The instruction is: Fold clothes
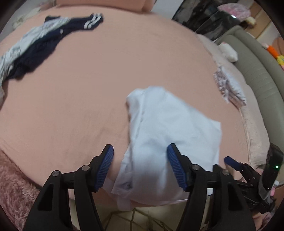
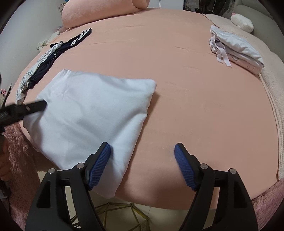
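Left wrist view: dark navy garment with white stripes [image 1: 40, 51] heaped upper left on pink bedsheet [image 1: 106, 80]; folded pale stack [image 1: 230, 88] at right edge. Light blue garment [image 1: 168, 133] lower centre, draped over bed edge. Left gripper [image 1: 140, 154] above it, jaws wide, empty.

Right wrist view: light blue garment [image 2: 92, 115] centre left; pink pillow [image 2: 99, 12] at top; folded stack [image 2: 237, 49] upper right. Right gripper [image 2: 142, 151] spread wide, holding nothing, left pad [image 2: 99, 165] over garment edge.
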